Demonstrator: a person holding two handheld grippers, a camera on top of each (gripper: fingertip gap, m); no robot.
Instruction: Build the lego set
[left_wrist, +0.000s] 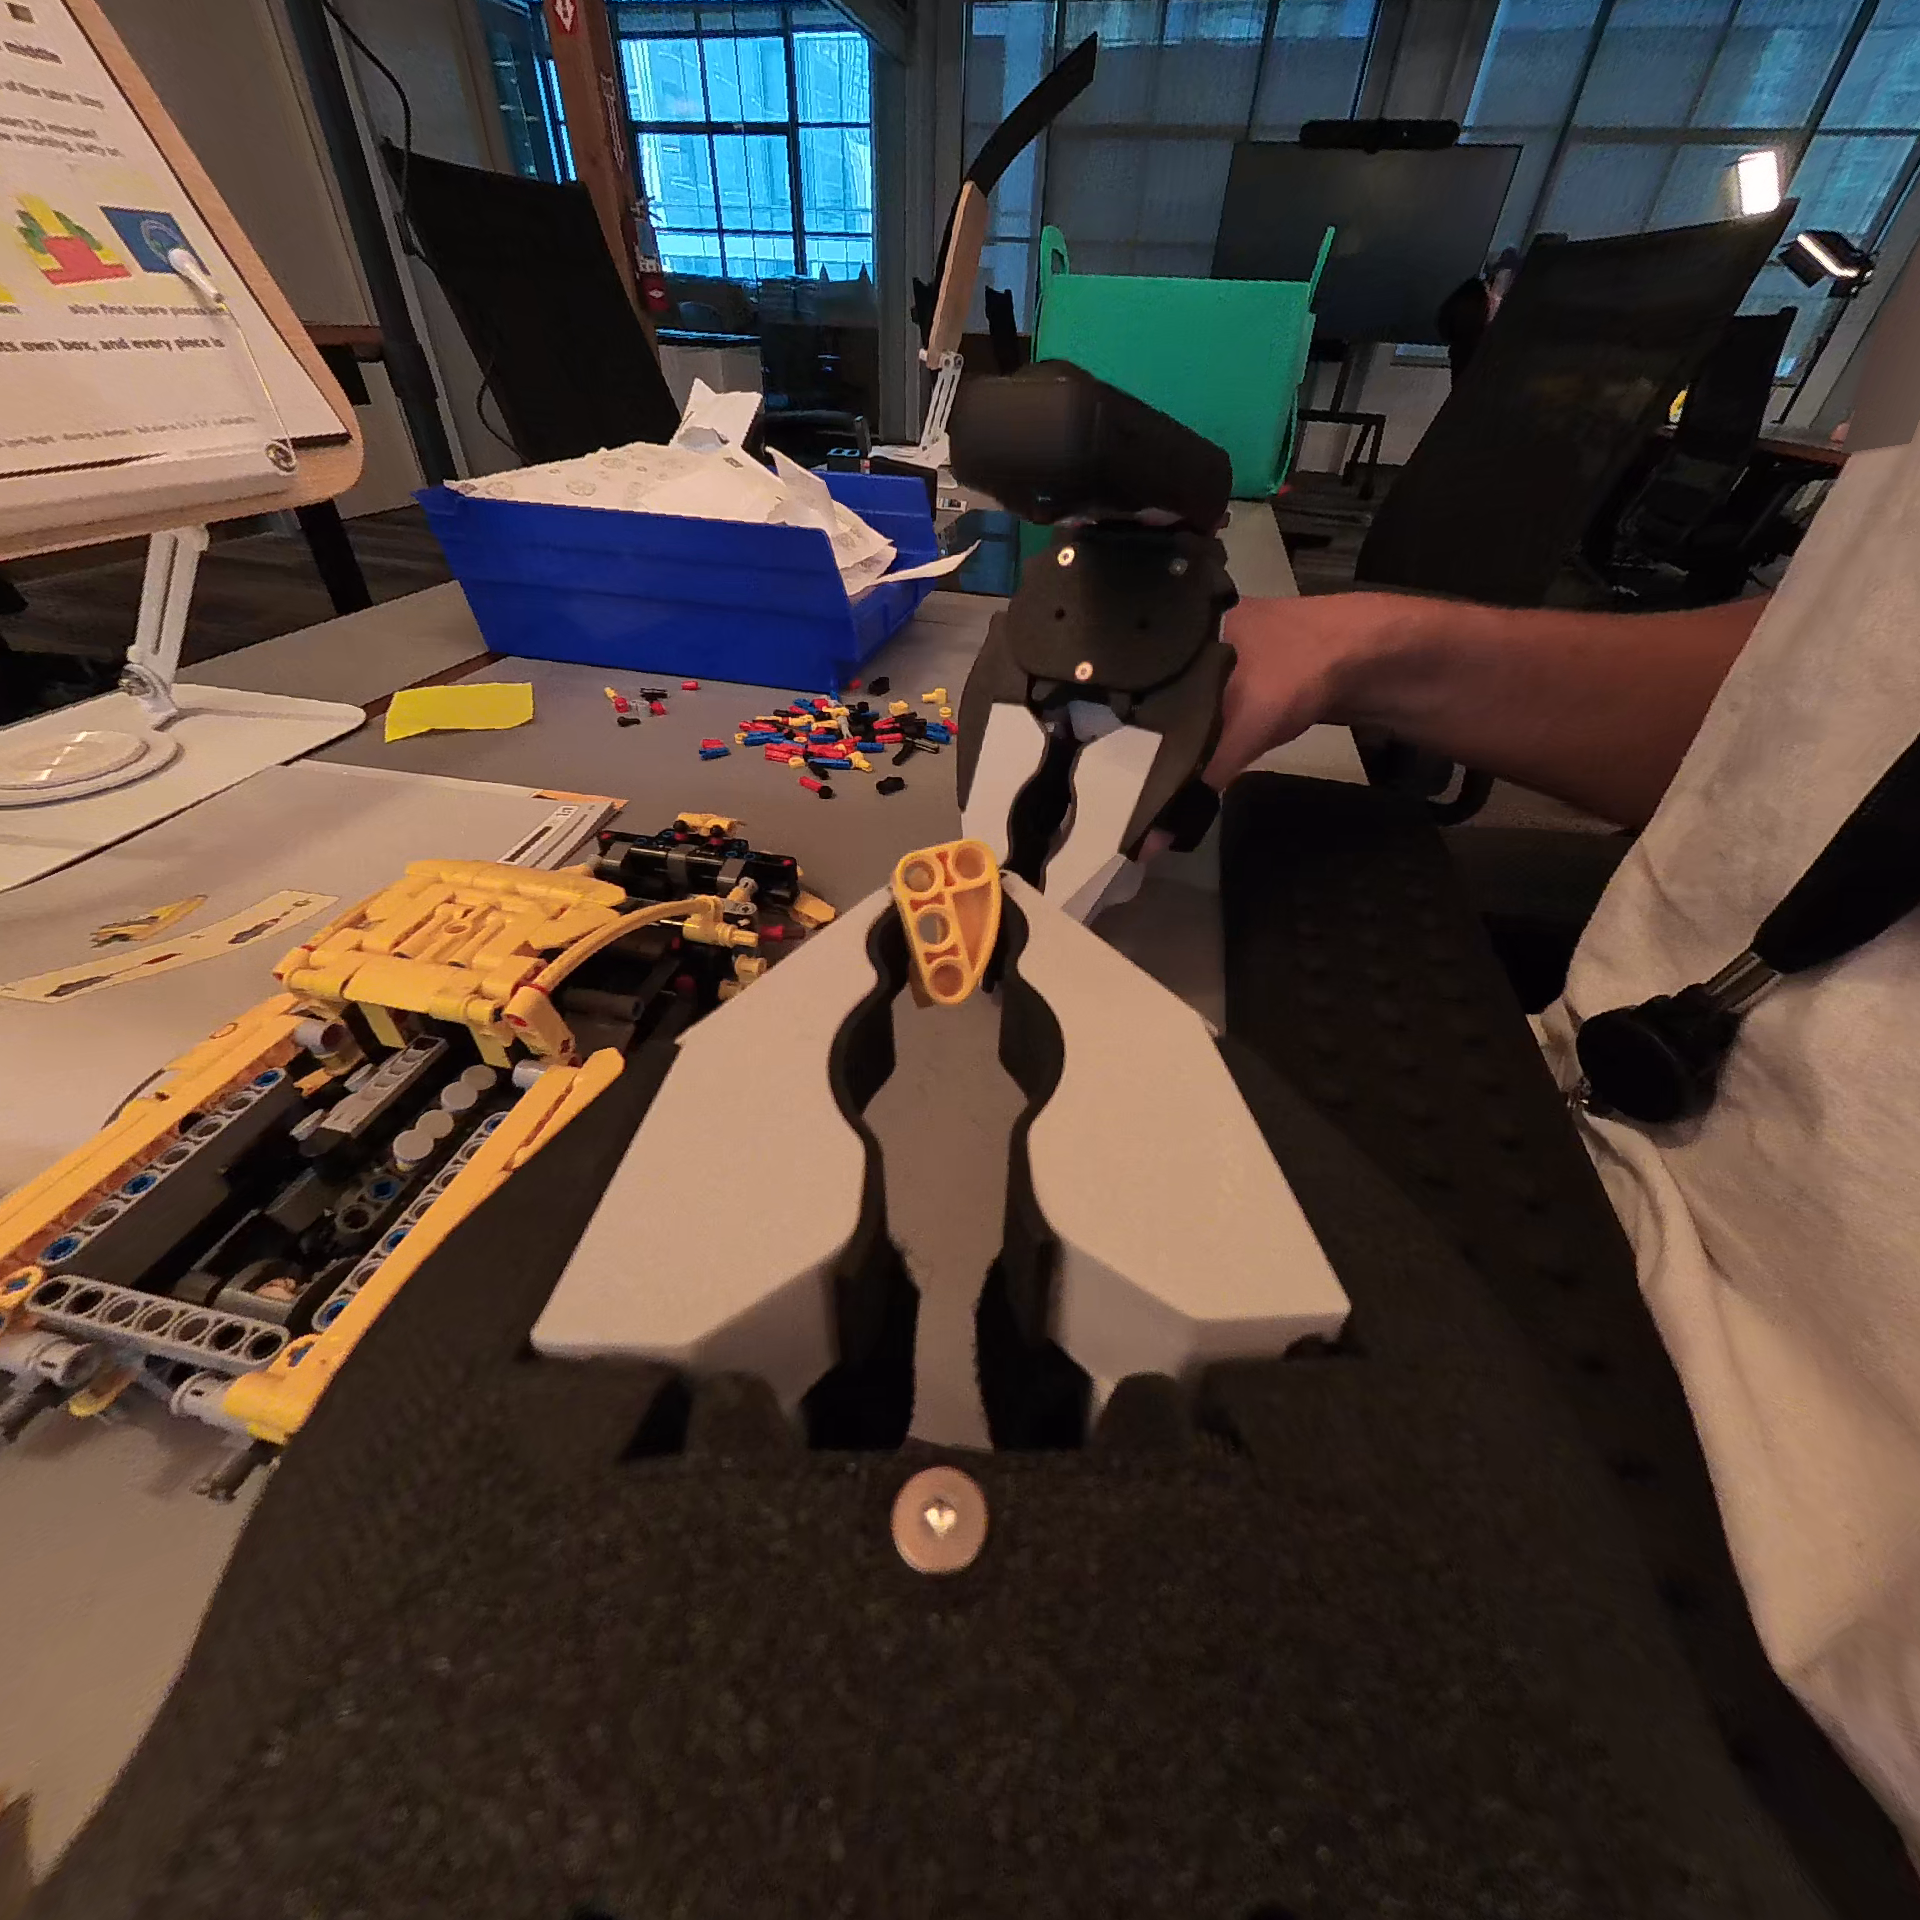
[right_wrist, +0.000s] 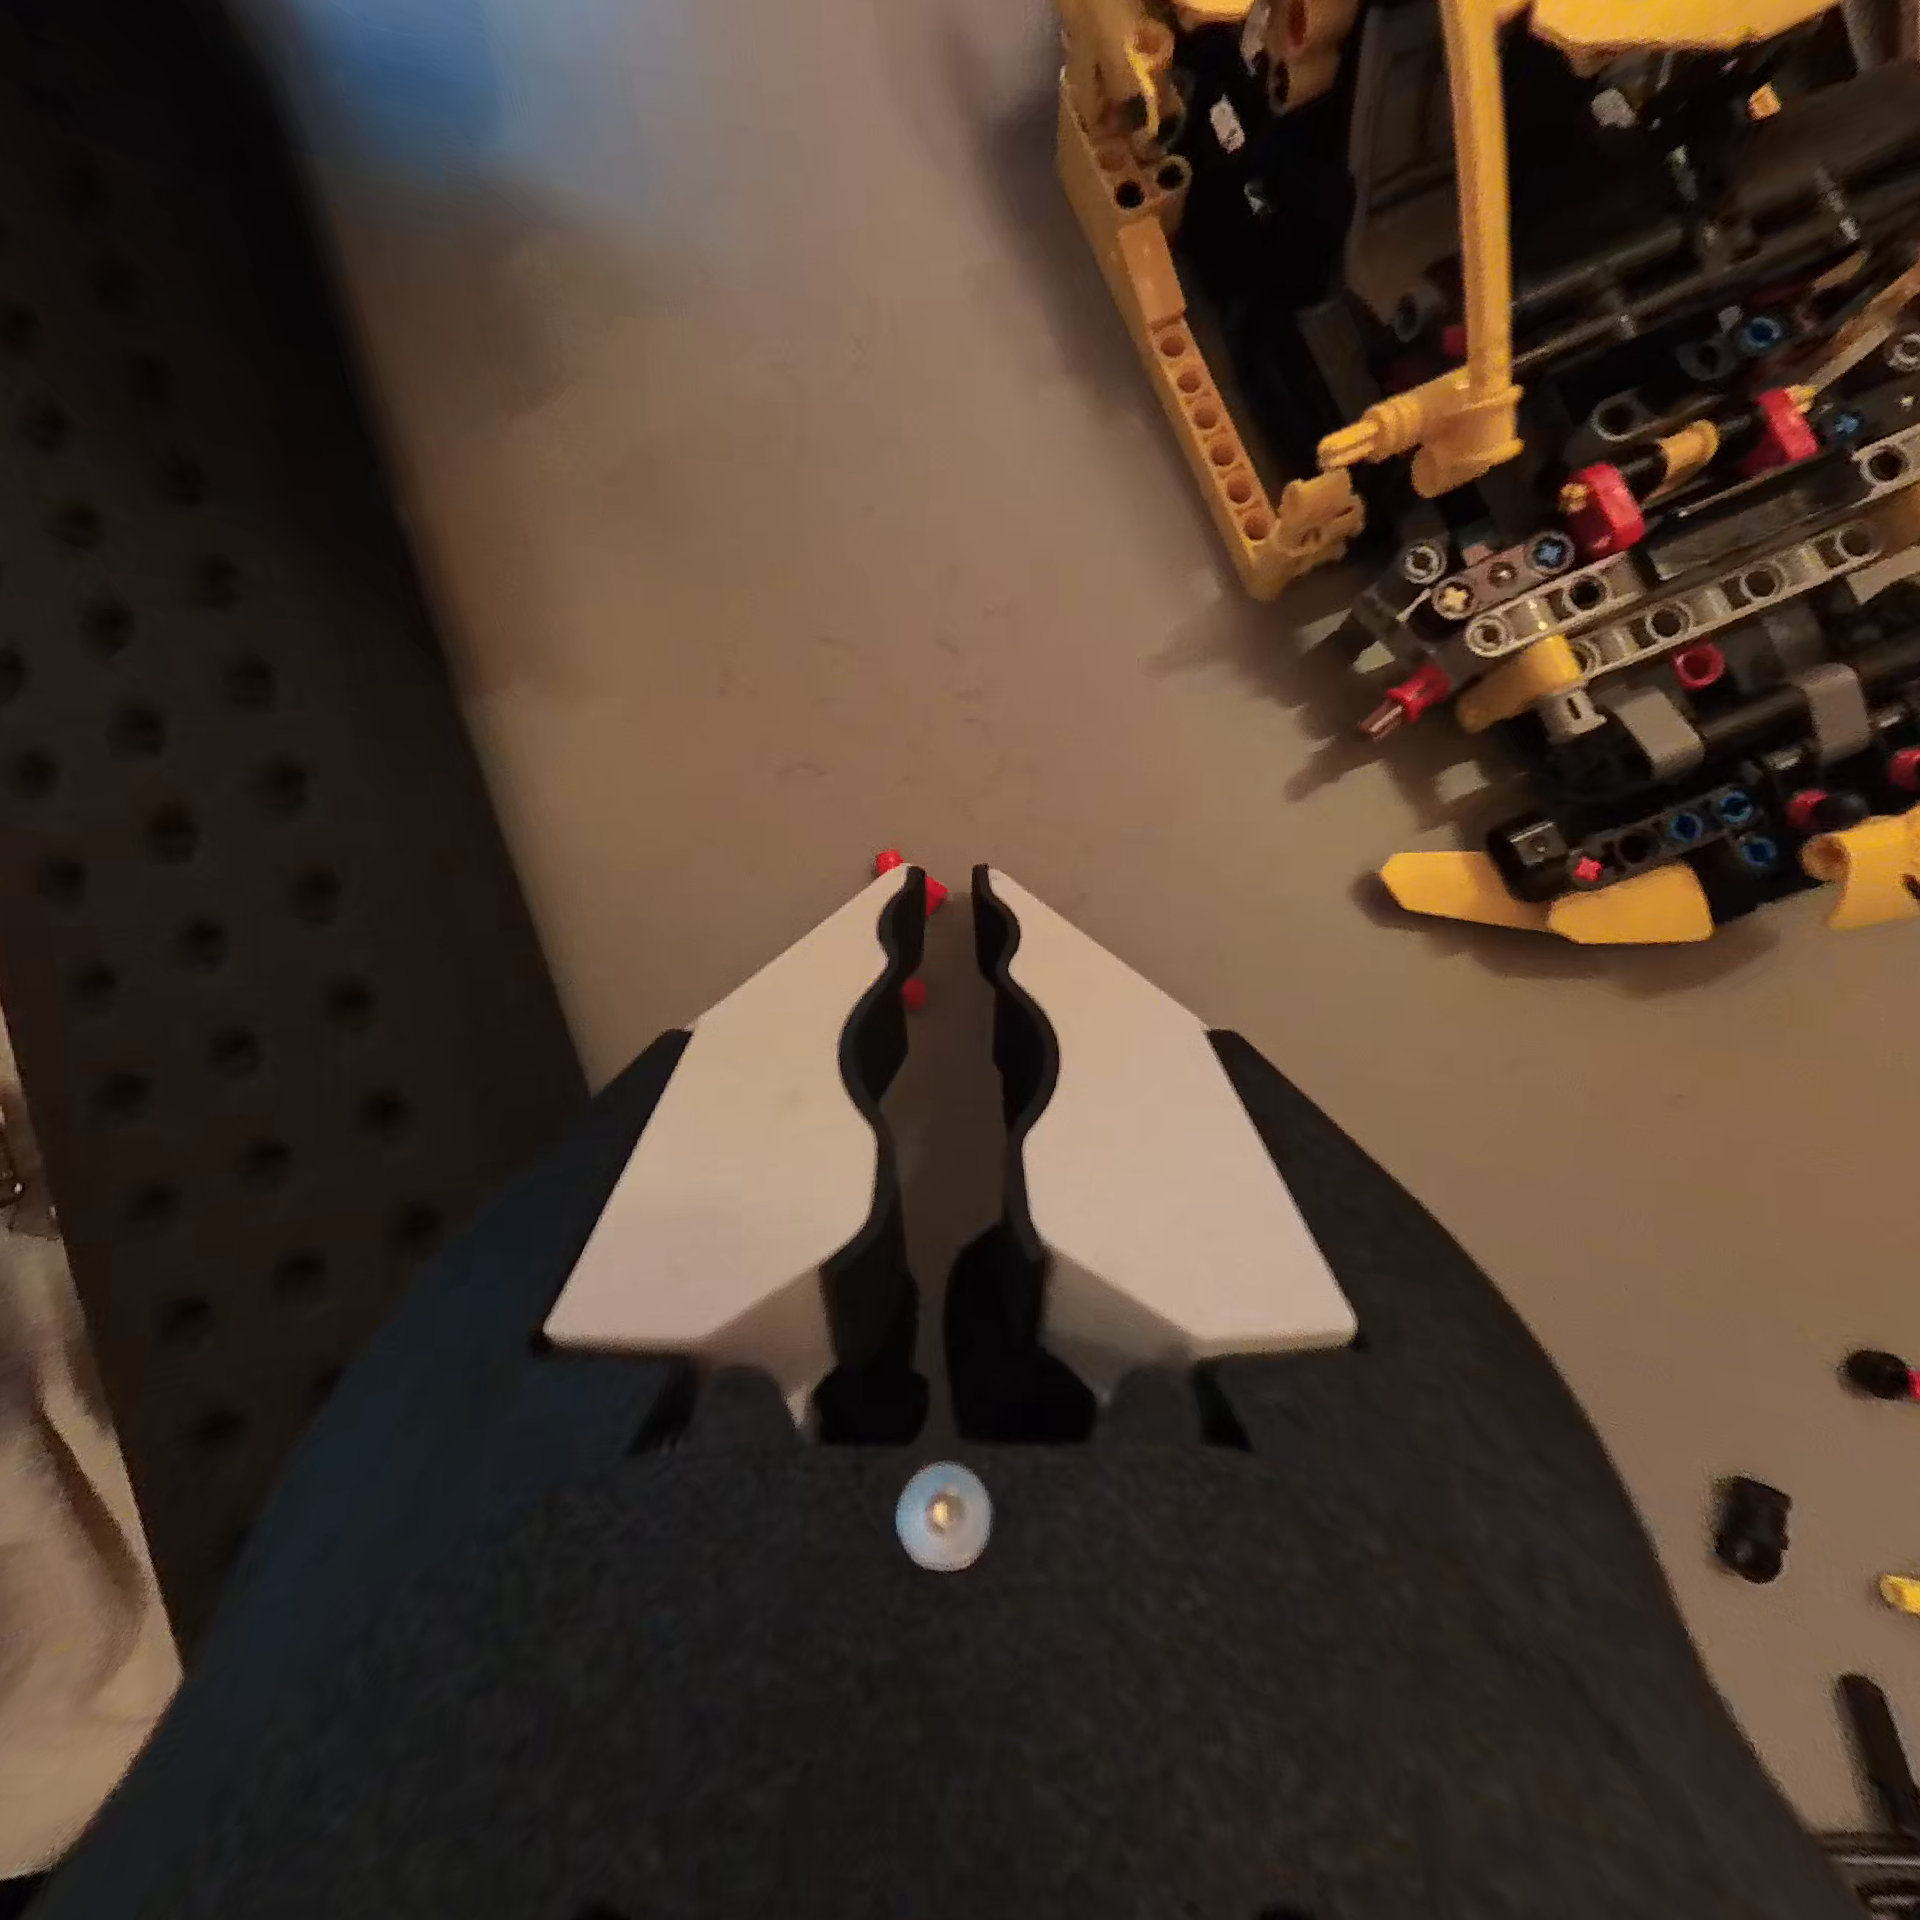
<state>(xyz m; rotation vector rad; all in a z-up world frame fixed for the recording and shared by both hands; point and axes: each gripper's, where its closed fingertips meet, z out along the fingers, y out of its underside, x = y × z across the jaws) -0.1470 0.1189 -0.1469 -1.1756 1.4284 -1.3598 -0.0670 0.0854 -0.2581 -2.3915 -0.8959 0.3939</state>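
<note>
The left gripper (left_wrist: 948, 914) is closed on a small yellow piece (left_wrist: 943, 923), a flat plate with round holes, pinched upright at the very tips and held above the desk (left_wrist: 582, 748). Just beyond it, almost touching the piece, the right gripper (left_wrist: 1049, 862) points down toward the desk, held by a person's hand (left_wrist: 1262, 681).

In the right wrist view, the right gripper (right_wrist: 948, 883) hangs close over the desk (right_wrist: 790, 499) with its jaws slightly apart. A small red piece (right_wrist: 914, 940) shows at the inner edge of its left finger; whether the jaws grip it or it lies on the desk beneath them cannot be told.

To the left of the left gripper lies the half-built yellow and black model (left_wrist: 343, 1049), flat on the desk, with grey holed beams along its sides and a thin yellow hose arching over the top. In the right wrist view the same model (right_wrist: 1558, 468) fills the upper right corner, well apart from the tips.

Farther back on the desk is a scatter of loose small pieces (left_wrist: 831, 732) in red, blue, yellow and black, with a yellow slip of paper (left_wrist: 457, 710) to their left. Behind them stands a blue bin (left_wrist: 665, 592) stuffed with crumpled white paper. At the far left an instruction board (left_wrist: 135, 260) leans on a white stand. A dark perforated mat (left_wrist: 1382, 997) lies to the right, beside the person's white shirt (left_wrist: 1766, 1195).
</note>
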